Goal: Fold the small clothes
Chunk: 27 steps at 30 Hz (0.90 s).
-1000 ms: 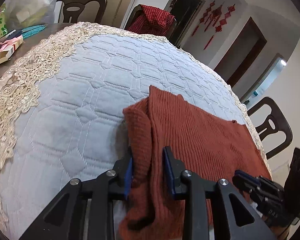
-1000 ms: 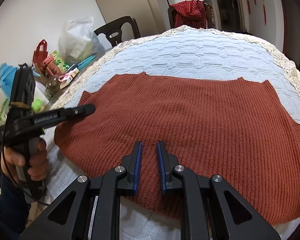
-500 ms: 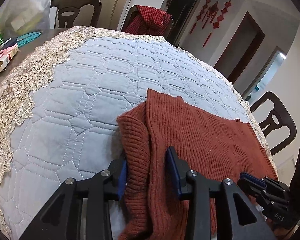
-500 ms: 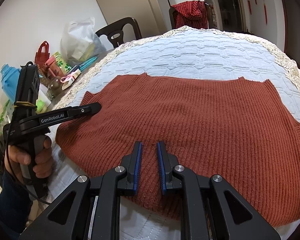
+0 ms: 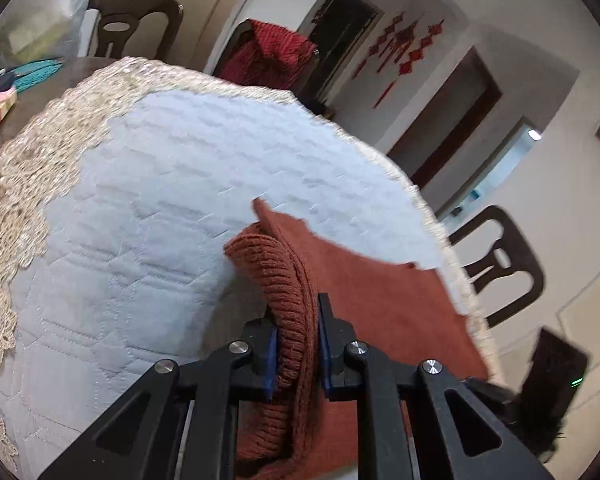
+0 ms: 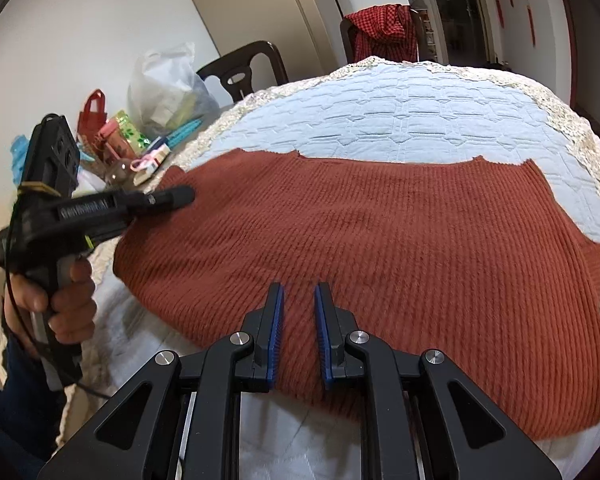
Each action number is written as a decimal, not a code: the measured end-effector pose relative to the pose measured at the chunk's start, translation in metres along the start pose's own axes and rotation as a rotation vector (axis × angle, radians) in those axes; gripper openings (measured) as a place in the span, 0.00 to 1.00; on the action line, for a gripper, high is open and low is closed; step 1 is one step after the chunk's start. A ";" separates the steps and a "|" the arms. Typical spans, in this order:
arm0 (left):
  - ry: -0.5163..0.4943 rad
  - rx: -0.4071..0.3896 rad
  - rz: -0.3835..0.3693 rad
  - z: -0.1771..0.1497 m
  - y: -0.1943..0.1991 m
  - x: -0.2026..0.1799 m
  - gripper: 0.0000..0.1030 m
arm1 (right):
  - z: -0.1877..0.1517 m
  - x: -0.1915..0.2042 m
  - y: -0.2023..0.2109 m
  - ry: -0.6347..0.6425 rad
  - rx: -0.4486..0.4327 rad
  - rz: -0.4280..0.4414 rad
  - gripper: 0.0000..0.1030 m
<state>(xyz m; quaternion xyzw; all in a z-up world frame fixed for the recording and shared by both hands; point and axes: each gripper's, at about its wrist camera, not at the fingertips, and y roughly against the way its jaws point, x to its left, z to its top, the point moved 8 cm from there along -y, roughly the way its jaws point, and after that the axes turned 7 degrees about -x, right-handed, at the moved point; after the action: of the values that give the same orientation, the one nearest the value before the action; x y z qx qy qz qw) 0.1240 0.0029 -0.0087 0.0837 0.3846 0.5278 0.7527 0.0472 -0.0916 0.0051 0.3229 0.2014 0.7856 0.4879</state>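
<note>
1. We see our left gripper (image 5: 296,344), whose jaws have just been closing, pinching the rust-red knit sweater (image 6: 380,260) by a bunched side edge, likely to fold it inward.
2. Our right gripper (image 6: 299,336) hovers over the near hem, jaws slightly apart and empty.
3. The sweater lies spread on the quilted table cover (image 6: 400,112).
4. The left tool's lettering is too blurred to read.
</note>
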 end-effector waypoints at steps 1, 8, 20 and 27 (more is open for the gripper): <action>0.001 -0.001 -0.021 0.004 0.002 -0.008 0.17 | -0.001 -0.003 0.002 -0.005 -0.004 -0.004 0.14; -0.023 -0.008 -0.128 0.025 -0.005 -0.075 0.16 | 0.002 -0.034 0.027 -0.058 -0.052 -0.065 0.15; -0.065 0.261 -0.252 -0.051 -0.103 -0.164 0.16 | -0.011 -0.081 0.050 -0.173 -0.062 -0.099 0.15; -0.096 0.219 -0.322 -0.048 -0.077 -0.176 0.33 | -0.013 -0.087 0.059 -0.218 -0.064 -0.041 0.17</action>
<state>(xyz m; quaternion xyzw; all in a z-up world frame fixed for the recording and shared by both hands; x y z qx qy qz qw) 0.1226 -0.1951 0.0038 0.1277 0.4119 0.3511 0.8311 0.0284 -0.1962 0.0062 0.3863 0.1285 0.7418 0.5329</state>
